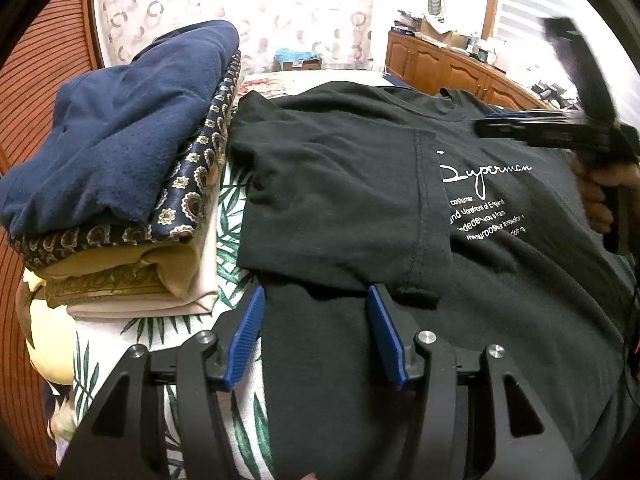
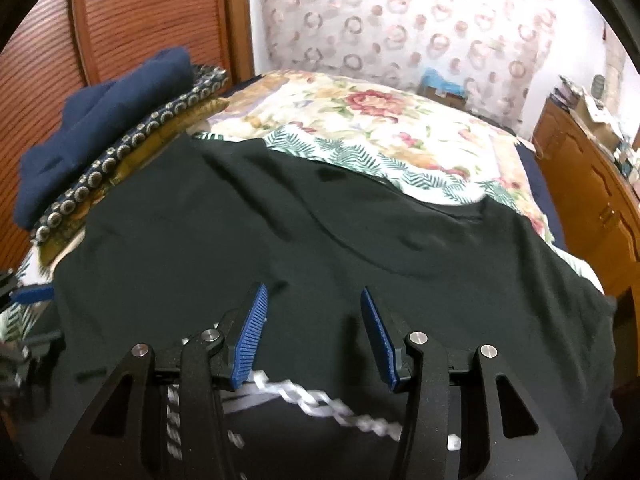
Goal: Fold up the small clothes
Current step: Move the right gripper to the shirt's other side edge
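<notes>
- At the far left, a stack of folded clothes sits on the bed, navy piece on top, so I judge part of the job done.
- Just right of the stack lies the black T-shirt, printed side up, with its left sleeve already folded in across the chest.
- My left tongs hover over the shirt's near left edge, parted, nothing pinched between them.
- My right tongs hang over the shirt's right half, also parted with only flat cloth beneath; the right side looks unfolded.
- Left, as I judge it: the right side and the lengthwise fold, then stacking.
</notes>
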Motion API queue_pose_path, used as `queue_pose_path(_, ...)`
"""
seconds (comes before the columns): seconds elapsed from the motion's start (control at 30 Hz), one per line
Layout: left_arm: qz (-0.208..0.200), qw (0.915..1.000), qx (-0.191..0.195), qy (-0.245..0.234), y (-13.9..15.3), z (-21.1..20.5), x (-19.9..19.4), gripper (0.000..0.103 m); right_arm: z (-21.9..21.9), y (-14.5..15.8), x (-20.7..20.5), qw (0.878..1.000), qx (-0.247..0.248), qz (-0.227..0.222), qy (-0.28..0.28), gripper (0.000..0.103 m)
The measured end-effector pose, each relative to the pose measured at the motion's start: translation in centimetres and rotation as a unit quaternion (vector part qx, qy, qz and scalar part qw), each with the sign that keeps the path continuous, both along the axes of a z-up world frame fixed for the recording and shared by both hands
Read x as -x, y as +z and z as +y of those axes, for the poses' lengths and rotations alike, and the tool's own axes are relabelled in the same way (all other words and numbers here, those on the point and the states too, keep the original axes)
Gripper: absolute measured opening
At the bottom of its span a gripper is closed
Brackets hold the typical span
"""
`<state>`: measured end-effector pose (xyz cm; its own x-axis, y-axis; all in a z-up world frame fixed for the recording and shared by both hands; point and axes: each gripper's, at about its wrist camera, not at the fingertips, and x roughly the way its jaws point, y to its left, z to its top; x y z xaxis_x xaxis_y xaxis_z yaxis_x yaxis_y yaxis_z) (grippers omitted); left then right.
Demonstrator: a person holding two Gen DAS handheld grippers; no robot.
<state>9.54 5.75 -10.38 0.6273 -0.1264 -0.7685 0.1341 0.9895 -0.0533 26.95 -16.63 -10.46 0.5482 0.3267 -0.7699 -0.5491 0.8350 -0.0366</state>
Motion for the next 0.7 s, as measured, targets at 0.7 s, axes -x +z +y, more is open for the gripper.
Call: queue_pose_path(0.7, 0.001, 1.0, -0.002, 0.004, -0.2, 0.1, -0.1, 0.057, -23.6, 5.1, 6.3, 0.987, -0.047, -0.069, -0.14, 0.053)
